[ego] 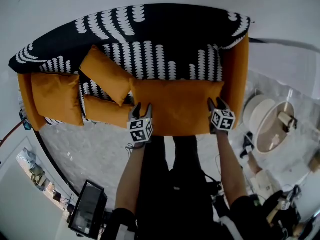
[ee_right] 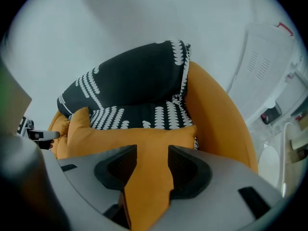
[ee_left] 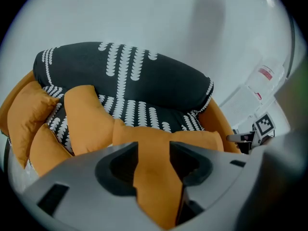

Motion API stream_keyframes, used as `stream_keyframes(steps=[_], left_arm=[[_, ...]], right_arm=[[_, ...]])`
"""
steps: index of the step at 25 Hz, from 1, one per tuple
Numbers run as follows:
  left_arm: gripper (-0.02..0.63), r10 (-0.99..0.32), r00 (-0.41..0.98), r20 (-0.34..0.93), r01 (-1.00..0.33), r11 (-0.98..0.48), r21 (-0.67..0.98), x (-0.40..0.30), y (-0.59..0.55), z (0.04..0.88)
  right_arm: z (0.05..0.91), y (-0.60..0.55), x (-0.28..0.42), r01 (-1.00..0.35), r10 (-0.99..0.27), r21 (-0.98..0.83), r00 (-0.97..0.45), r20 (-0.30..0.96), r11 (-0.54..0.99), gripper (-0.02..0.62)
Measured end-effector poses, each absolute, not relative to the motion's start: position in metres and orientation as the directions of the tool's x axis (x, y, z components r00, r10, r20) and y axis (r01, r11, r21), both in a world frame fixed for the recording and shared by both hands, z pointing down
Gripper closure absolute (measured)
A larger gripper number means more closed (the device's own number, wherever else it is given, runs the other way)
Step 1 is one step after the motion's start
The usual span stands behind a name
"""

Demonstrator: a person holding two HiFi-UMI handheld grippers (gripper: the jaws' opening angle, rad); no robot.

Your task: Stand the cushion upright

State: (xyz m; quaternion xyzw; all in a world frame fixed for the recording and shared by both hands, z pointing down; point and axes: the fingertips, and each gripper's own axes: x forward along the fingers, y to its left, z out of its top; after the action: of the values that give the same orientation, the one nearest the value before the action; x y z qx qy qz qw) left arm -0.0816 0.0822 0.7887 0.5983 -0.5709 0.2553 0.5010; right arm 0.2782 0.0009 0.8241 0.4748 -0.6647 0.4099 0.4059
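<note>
A large orange cushion (ego: 177,106) lies flat on the seat of a sofa (ego: 150,31) covered in black cloth with white print. My left gripper (ego: 141,109) stands at the cushion's near left corner and my right gripper (ego: 218,104) at its near right corner. Both point steeply down. In the left gripper view the jaws (ee_left: 154,146) stand apart with the cushion's (ee_left: 154,186) orange cloth showing in the gap. The right gripper view shows the same: jaws (ee_right: 152,150) apart over the cushion (ee_right: 144,186). I see no pad pressing on the cloth.
Three smaller orange cushions sit on the sofa's left: one tilted (ego: 105,75), one on the left arm (ego: 56,98), one flat (ego: 107,111). The orange right arm (ego: 239,74) rises beside the big cushion. A round white table (ego: 272,126) stands at the right, a monitor (ego: 89,210) near my feet.
</note>
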Motion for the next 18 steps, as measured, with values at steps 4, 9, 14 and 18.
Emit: stream_keyframes(steps=[4, 9, 14, 18], left_arm=[[0.379, -0.399, 0.221, 0.89, -0.933, 0.179, 0.312, -0.089, 0.082, 0.807], [0.364, -0.367, 0.219, 0.904, -0.934, 0.188, 0.303, -0.099, 0.085, 0.827], [0.357, -0.308, 0.235, 0.922, -0.939, 0.172, 0.297, -0.087, 0.092, 0.85], [0.357, -0.306, 0.222, 0.926, -0.944, 0.172, 0.283, -0.088, 0.089, 0.86]], right_arm=[[0.839, 0.002, 0.287, -0.969, -0.275, -0.158, -0.207, 0.939, 0.189, 0.399], [0.859, 0.0, 0.295, -0.971, -0.246, -0.155, -0.197, 0.949, 0.18, 0.378], [0.883, 0.01, 0.303, -0.973, -0.204, -0.168, -0.199, 0.958, 0.161, 0.368], [0.894, 0.009, 0.3, -0.974, -0.199, -0.16, -0.19, 0.961, 0.158, 0.368]])
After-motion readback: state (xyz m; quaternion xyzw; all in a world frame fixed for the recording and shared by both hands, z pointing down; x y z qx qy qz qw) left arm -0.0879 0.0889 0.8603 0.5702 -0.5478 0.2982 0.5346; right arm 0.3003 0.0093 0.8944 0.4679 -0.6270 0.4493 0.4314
